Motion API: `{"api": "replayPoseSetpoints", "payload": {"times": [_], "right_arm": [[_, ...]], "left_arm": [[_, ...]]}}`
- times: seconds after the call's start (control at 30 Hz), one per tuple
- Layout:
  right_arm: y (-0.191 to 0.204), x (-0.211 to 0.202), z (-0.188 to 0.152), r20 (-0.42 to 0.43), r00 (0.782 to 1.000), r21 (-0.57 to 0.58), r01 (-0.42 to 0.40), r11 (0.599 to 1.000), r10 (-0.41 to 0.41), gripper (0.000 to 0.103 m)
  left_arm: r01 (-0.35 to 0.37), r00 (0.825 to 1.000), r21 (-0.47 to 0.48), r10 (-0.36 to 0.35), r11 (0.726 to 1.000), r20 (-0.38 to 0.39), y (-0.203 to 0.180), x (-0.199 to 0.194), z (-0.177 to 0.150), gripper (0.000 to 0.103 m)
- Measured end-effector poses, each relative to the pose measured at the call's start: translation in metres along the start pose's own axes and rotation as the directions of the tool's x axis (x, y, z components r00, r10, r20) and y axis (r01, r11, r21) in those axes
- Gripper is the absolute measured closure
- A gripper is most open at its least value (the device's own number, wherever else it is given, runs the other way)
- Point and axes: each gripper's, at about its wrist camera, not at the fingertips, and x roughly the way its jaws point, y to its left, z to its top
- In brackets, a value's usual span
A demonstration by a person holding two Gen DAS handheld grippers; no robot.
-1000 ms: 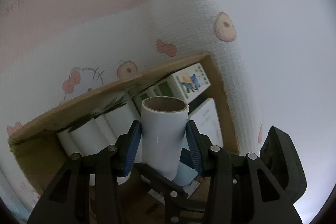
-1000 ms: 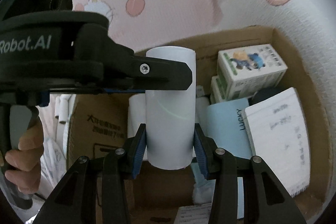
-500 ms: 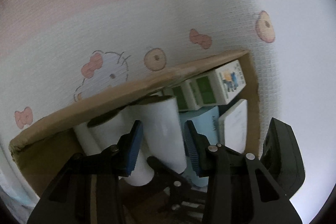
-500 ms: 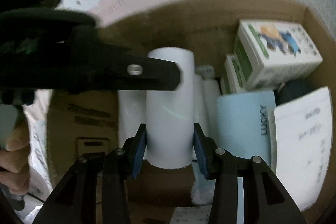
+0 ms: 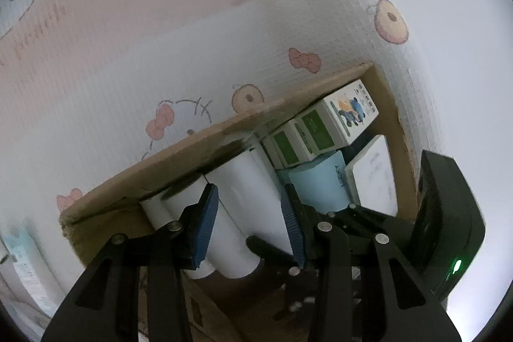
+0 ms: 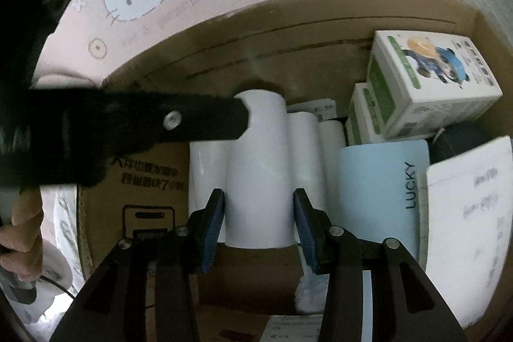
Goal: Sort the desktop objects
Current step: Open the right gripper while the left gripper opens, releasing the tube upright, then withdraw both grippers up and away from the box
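The white roll [image 6: 258, 169] stands upright inside the cardboard box [image 6: 320, 31], among other white rolls, its long axis running straight up between the right tongs [image 6: 258, 223], which clench its lower end. The left tongs [image 5: 247, 226] straddle it higher up, blue pads [image 5: 205, 223] spread clear, released.

The cardboard box [image 6: 320, 21] holds everything. A large roll [image 6: 259, 169] stands in its middle, between the pads of the right tool [image 6: 259, 226]. More rolls [image 6: 306, 156] stand just behind it and to its left. To the right of the rolls stands a cup [image 6: 381, 181], and right of the cup a notebook [image 6: 468, 226]. Behind the cup, two small cartons [image 6: 426, 79] are stacked at the back wall. The left tool [image 5: 248, 225] is in front of the same large roll [image 5: 247, 197].
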Motion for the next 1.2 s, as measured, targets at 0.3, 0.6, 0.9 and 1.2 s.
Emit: {"api": "replayPoseSetpoints", "payload": {"times": [0.3,0.6,0.9,1.2], "right_arm": [[-0.018,-0.017,-0.009,0.088,0.988,0.151,-0.136,0.979,0.124,0.060],[-0.011,-0.016,-0.005,0.114,0.986,0.176,-0.138,0.975,0.119,0.080],[-0.021,-0.004,-0.010,0.097,0.985,0.216,-0.161,0.963,0.143,0.084],[-0.012,-0.026,-0.018,0.103,0.995,0.111,-0.026,0.994,0.014,0.084]], "left_arm": [[-0.110,0.993,0.029,0.109,0.993,0.044,-0.001,-0.004,-0.012,0.079],[-0.120,0.992,0.004,0.120,0.993,0.028,0.000,0.004,-0.018,0.087],[-0.174,0.984,0.099,0.170,0.980,0.044,-0.010,0.008,-0.030,0.091],[-0.161,0.987,0.108,0.161,0.981,0.005,-0.011,-0.001,-0.034,0.089]]}}
